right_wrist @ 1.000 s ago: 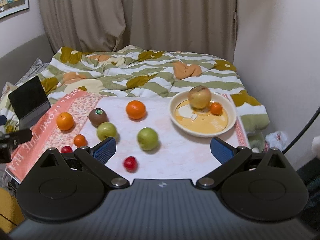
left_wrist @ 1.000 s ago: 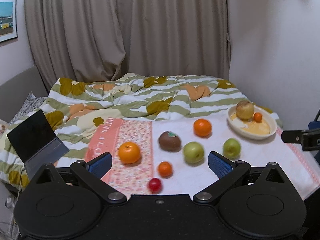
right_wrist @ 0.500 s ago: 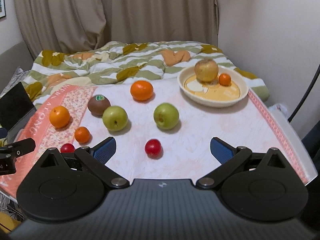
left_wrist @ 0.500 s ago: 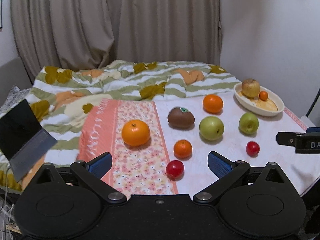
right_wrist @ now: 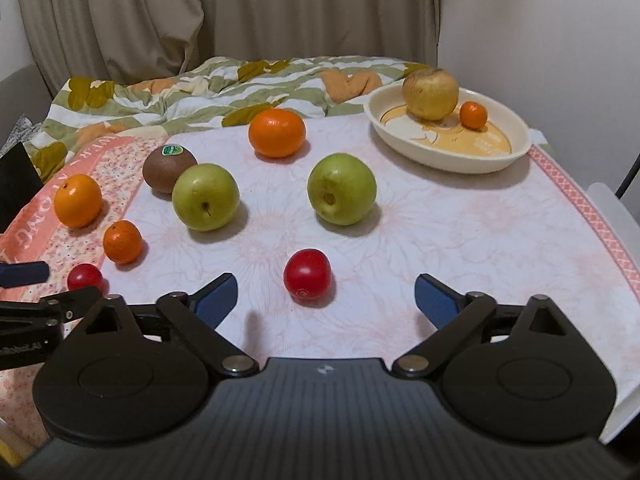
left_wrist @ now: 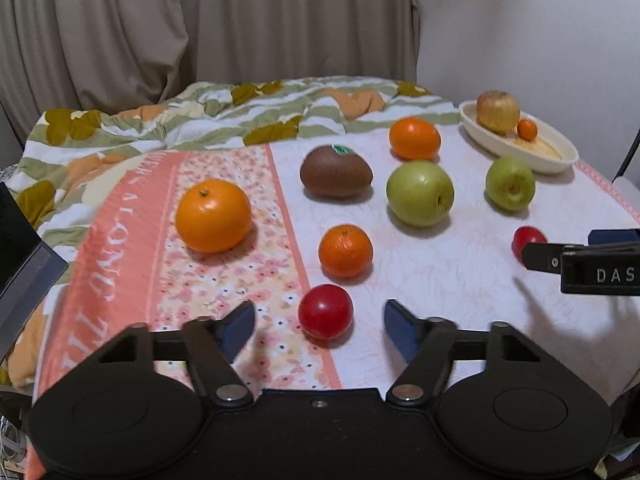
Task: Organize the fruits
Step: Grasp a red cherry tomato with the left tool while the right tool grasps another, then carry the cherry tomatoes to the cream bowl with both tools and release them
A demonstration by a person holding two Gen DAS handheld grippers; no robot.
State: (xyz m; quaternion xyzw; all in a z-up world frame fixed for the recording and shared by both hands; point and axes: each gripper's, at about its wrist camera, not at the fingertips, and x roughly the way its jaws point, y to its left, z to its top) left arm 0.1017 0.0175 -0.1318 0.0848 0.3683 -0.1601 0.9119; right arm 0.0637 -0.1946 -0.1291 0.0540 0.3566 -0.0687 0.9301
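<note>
Fruits lie on a pink-and-white cloth. My left gripper [left_wrist: 320, 330] is open, low over the cloth, with a small red tomato [left_wrist: 325, 311] between its fingertips, not touched. Beyond it lie a small mandarin [left_wrist: 345, 250], a big orange [left_wrist: 213, 216], a kiwi [left_wrist: 336, 171], two green apples [left_wrist: 420, 193] [left_wrist: 510, 183] and another orange [left_wrist: 414, 139]. My right gripper [right_wrist: 325, 301] is open, with a second red tomato [right_wrist: 307, 276] just ahead between its fingertips. A cream oval dish [right_wrist: 440, 154] at the back right holds a yellow apple [right_wrist: 430, 94] and a tiny mandarin [right_wrist: 473, 115].
A flowered, striped quilt [left_wrist: 240, 116] lies bunched behind the cloth, with curtains and a white wall beyond. A dark laptop-like object [left_wrist: 24, 256] sits at the left edge. The cloth's right edge [right_wrist: 592, 216] drops off beside a white surface.
Both grippers have moved forward and down toward the cloth. Each red tomato now lies close between a gripper's open fingertips. No fruit has moved.
</note>
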